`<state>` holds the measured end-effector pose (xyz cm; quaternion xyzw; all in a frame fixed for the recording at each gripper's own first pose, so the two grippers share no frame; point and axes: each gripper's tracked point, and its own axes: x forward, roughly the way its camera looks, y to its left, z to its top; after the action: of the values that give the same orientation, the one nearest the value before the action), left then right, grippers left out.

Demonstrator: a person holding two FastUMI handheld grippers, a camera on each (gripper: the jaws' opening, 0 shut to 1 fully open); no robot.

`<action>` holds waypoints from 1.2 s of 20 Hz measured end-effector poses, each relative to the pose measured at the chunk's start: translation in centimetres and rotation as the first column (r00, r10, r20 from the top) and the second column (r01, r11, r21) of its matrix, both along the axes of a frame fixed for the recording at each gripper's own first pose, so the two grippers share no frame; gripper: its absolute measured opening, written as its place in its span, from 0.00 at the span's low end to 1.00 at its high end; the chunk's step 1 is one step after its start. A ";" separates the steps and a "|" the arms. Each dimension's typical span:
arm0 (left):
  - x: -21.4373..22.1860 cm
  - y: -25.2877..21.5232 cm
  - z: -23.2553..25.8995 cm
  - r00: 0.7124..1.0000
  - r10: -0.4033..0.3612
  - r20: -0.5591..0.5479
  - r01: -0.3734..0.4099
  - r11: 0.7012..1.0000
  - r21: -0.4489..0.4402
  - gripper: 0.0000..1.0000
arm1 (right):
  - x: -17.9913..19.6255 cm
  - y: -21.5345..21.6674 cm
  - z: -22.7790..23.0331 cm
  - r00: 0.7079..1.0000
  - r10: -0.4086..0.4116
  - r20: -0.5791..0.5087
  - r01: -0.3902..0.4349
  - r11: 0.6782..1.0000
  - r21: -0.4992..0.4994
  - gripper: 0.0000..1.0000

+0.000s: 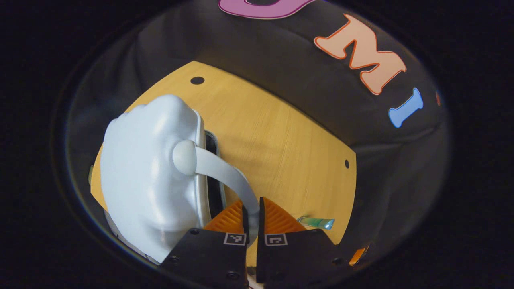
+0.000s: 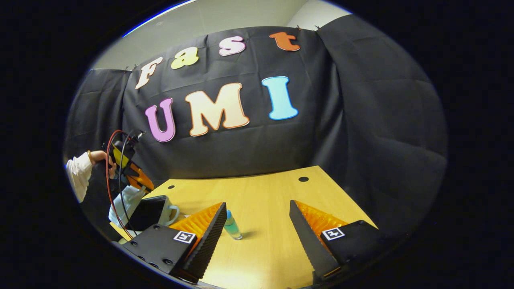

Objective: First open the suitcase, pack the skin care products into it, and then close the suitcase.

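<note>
A white hard-shell suitcase point(image 1: 144, 172) stands at the left of the wooden table point(image 1: 281, 140), its lid lifted a little so a dark gap shows along the seam. My left gripper point(image 1: 252, 205) is shut on the suitcase's curved white handle point(image 1: 217, 166). A small teal skin care bottle point(image 1: 317, 222) lies just right of those fingers. In the right gripper view the same bottle point(image 2: 232, 226) stands upright beside my right gripper's left finger. My right gripper point(image 2: 258, 204) is open with nothing between its fingers. The suitcase point(image 2: 152, 212) shows its dark inside at far left, under the left gripper point(image 2: 134, 176).
A person's hand and white sleeve point(image 2: 80, 170) hold the left gripper, with red and black cables looping down beside it. The table point(image 2: 273, 192) has small round holes near its back edge. The booth's black cloth wall closes in right behind it.
</note>
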<state>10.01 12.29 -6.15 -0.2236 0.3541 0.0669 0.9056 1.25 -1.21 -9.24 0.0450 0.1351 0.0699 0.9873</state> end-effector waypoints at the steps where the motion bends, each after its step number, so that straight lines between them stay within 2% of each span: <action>1: -0.9 0.5 1.2 1.000 0.006 0.024 -0.006 1.000 -0.015 0.02 | -0.1 0.8 -0.1 1.000 0.015 -0.002 -0.015 1.000 -0.001 0.98; 6: -5.8 5.4 6.9 0.989 0.063 0.133 -0.060 0.998 -0.025 0.02 | -0.7 4.8 -0.1 0.996 0.084 0.001 -0.084 0.996 0.003 0.98; 8: -8.2 8.5 8.6 0.982 0.098 0.162 -0.098 0.995 -0.006 0.02 | -0.9 6.1 -0.3 0.995 0.103 0.002 -0.103 0.995 -0.001 0.98; 9: -9.6 10.0 9.3 0.978 0.115 0.175 -0.118 0.993 0.004 0.05 | -1.0 6.7 -0.3 0.994 0.111 0.002 -0.111 0.994 0.001 0.98; 11: -12.2 13.2 10.5 0.967 0.164 0.195 -0.167 0.986 0.003 0.02 | -1.1 8.2 -0.3 0.992 0.127 0.002 -0.127 0.992 0.008 0.98; 13: -14.4 16.0 10.6 0.955 0.211 0.208 -0.214 0.977 -0.008 0.02 | -1.2 9.5 -0.3 0.990 0.141 0.005 -0.141 0.990 0.008 0.98; 14: -15.6 17.4 10.5 0.950 0.229 0.211 -0.233 0.972 -0.008 0.02 | -1.2 10.0 -0.3 0.989 0.148 0.006 -0.148 0.989 0.003 0.94; 16: -17.6 20.5 10.0 0.941 0.271 0.205 -0.279 0.960 0.011 0.02 | -1.2 11.0 -0.2 0.987 0.158 0.011 -0.158 0.987 -0.002 0.98; 18: -19.4 23.3 8.9 0.931 0.312 0.190 -0.322 0.946 0.027 0.02 | -1.3 11.7 0.0 0.987 0.161 0.016 -0.161 0.987 -0.004 0.94; 19: -20.3 24.5 8.4 0.927 0.329 0.180 -0.339 0.941 0.025 0.02 | -1.3 11.9 0.0 0.987 0.158 0.016 -0.158 0.987 -0.007 0.98; 23: -23.4 28.6 4.9 0.908 0.398 0.130 -0.401 0.916 -0.010 0.02 | -0.7 12.1 0.2 0.993 0.118 0.024 -0.117 0.993 -0.015 0.98; 24: -24.2 29.5 3.7 0.904 0.411 0.114 -0.413 0.911 -0.014 0.02 | -0.5 12.2 0.4 0.994 0.109 0.028 -0.108 0.994 -0.014 0.94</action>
<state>-14.21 41.82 -2.49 -0.2921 0.2462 0.2456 0.8909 0.72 10.98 -8.80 0.0303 0.1235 0.1233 0.9842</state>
